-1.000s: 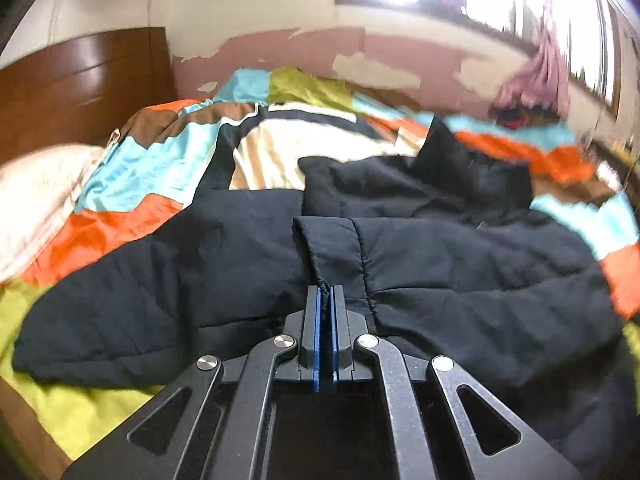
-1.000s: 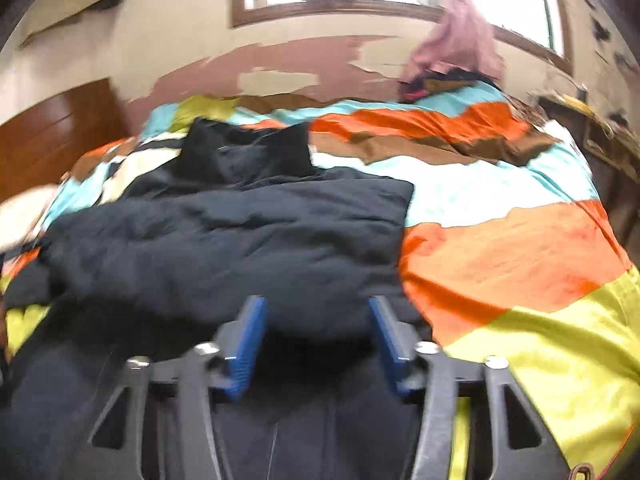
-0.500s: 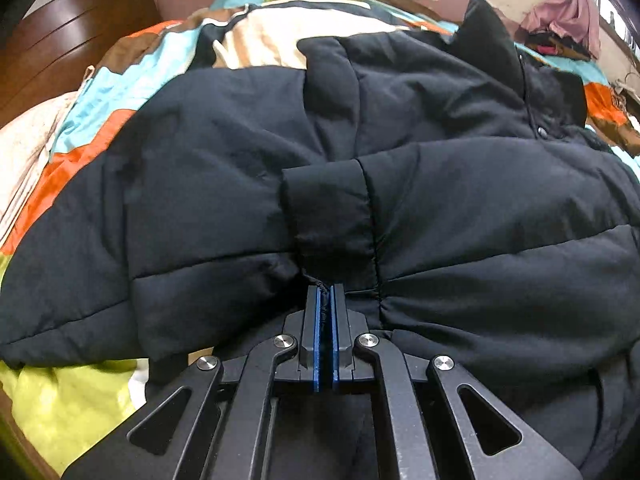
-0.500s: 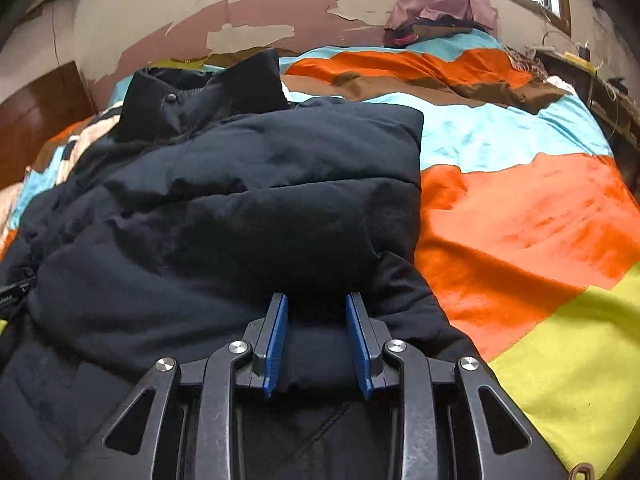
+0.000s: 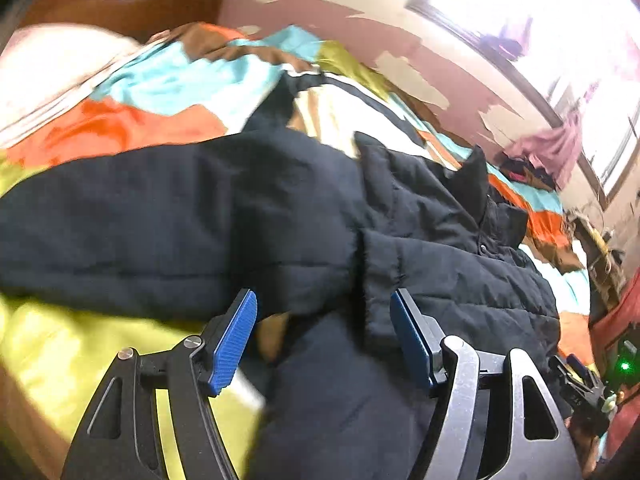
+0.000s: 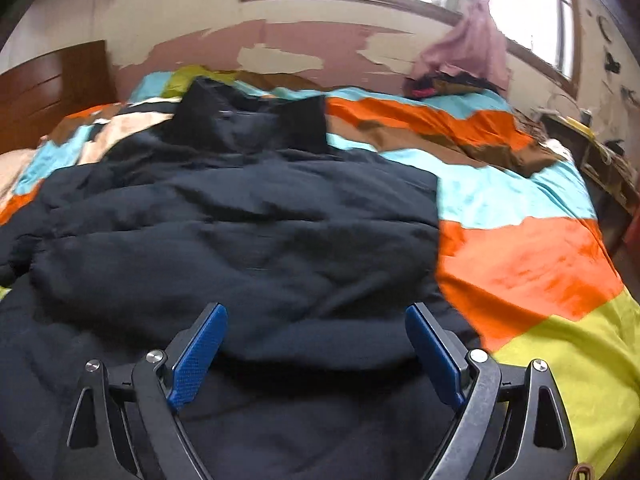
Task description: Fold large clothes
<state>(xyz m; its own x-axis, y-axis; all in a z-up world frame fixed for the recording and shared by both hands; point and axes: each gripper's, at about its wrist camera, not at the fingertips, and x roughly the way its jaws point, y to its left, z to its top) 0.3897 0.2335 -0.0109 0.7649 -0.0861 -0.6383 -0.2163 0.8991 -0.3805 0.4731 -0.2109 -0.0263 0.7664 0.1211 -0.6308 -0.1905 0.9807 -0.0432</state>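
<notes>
bare bedspread (image 6: 520,256) right of jacket (image 6: 240,232), headboard (image 6: 52,88) behind

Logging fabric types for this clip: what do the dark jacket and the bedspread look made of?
Jacket: apparently matte synthetic shell over padding, judging by the puffy stitched panels. Bedspread: smooth, slightly shiny fabric, maybe satin or polyester, since its colour blocks catch light.

A lived-in home bedroom. A bed (image 6: 520,264) with a multicoloured patchwork cover fills the scene; a wooden headboard (image 6: 48,88) stands at far left, a pillow (image 5: 52,76) beside it. Far wall (image 6: 300,44): peeling paint beneath a bright window (image 6: 520,12), with pink cloth (image 6: 476,52) hanging.
</notes>
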